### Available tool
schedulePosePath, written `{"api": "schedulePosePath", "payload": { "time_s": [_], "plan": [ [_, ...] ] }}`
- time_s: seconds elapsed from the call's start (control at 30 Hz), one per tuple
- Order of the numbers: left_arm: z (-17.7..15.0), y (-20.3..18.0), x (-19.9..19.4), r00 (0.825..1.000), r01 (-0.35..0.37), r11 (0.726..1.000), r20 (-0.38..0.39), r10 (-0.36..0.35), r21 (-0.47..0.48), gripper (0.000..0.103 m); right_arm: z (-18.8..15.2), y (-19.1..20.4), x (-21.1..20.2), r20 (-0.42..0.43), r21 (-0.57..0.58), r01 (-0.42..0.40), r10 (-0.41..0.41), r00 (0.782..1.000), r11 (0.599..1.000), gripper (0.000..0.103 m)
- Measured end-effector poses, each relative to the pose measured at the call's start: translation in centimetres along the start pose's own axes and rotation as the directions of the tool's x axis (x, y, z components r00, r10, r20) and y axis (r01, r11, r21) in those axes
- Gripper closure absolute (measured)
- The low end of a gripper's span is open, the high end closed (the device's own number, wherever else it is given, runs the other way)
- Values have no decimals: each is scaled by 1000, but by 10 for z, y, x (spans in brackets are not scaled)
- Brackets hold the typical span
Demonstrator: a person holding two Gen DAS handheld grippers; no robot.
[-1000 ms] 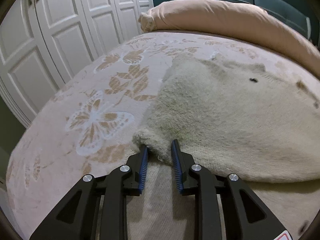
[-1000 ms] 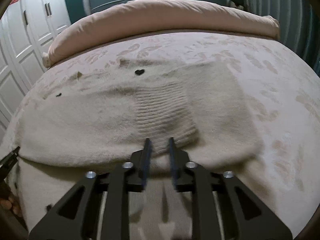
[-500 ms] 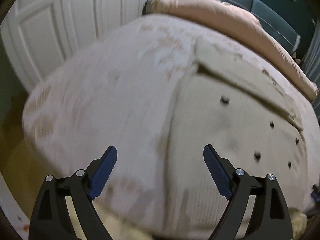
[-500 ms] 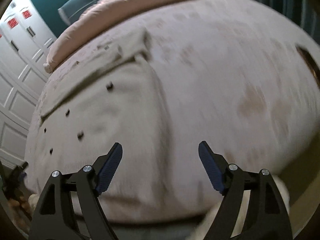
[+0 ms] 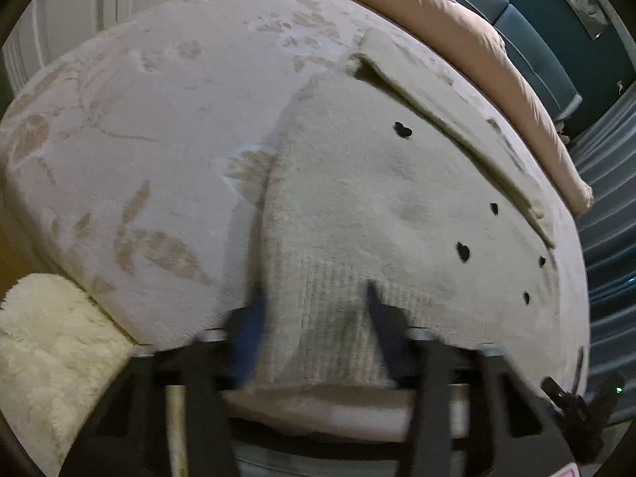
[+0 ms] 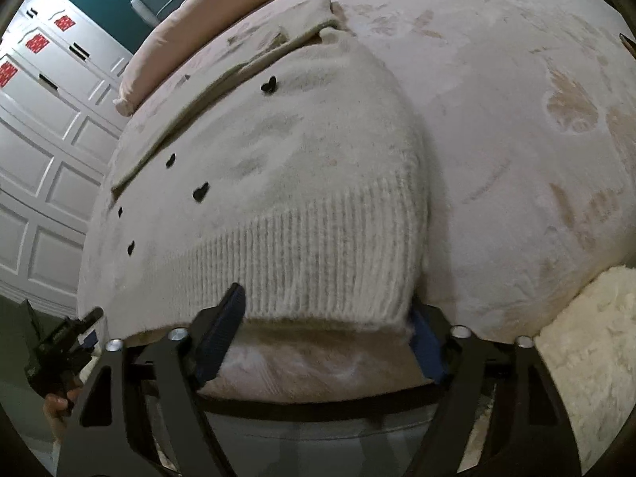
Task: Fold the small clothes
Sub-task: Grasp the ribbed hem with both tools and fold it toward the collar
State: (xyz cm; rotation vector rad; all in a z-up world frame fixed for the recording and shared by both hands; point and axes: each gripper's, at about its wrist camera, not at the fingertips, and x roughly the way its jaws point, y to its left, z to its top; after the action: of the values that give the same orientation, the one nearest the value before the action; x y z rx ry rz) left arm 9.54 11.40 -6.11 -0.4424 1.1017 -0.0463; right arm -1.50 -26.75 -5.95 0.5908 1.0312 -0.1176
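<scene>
A cream knitted cardigan with black heart buttons lies flat on the bed, its ribbed hem at the near edge. My left gripper is blurred and straddles the hem's left corner. Its jaws are closing with the ribbing between them, and a gap still shows. My right gripper straddles the hem's right corner, jaws wide and closing, the pads apart from the cloth. In the left wrist view the right gripper appears at lower right. In the right wrist view the left gripper shows at lower left.
A peach duvet lies rolled along the far side of the bed, before a teal headboard. White wardrobe doors stand to the left. A fluffy cream cushion sits by the bed's near corner, the same cushion showing at right.
Both grippers let go of the cardigan's folded parts, opened wide and swung back to the near edge of the bed. They now close over the ribbed hem.
</scene>
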Motion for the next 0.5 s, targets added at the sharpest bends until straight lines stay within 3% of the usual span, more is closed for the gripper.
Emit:
{"api": "schedulePosePath", "payload": {
  "time_s": [0.07,0.17,0.2,0.33,0.5],
  "plan": [
    [3,-2,-1,1000,13,1000,-8,-13,1,95,3,-3,-2,2,10,-3,3,1000,1000,48],
    [6,-4,-6,1000,20,1000,-3,-20,8,96,6,-6,-5,7,22,-13,13,1000,1000,78],
    [6,-5,-10,1000,24,1000,7,-24,13,96,7,-7,-8,11,24,-16,16,1000,1000,94],
    [3,-8,-33,998,45,998,51,-47,32,98,6,-7,-27,52,13,-47,46,998,999,98],
    [-9,-11,-64,996,75,994,40,-78,86,98,-8,-5,-60,60,-54,-30,34,998,998,100]
  ]
}}
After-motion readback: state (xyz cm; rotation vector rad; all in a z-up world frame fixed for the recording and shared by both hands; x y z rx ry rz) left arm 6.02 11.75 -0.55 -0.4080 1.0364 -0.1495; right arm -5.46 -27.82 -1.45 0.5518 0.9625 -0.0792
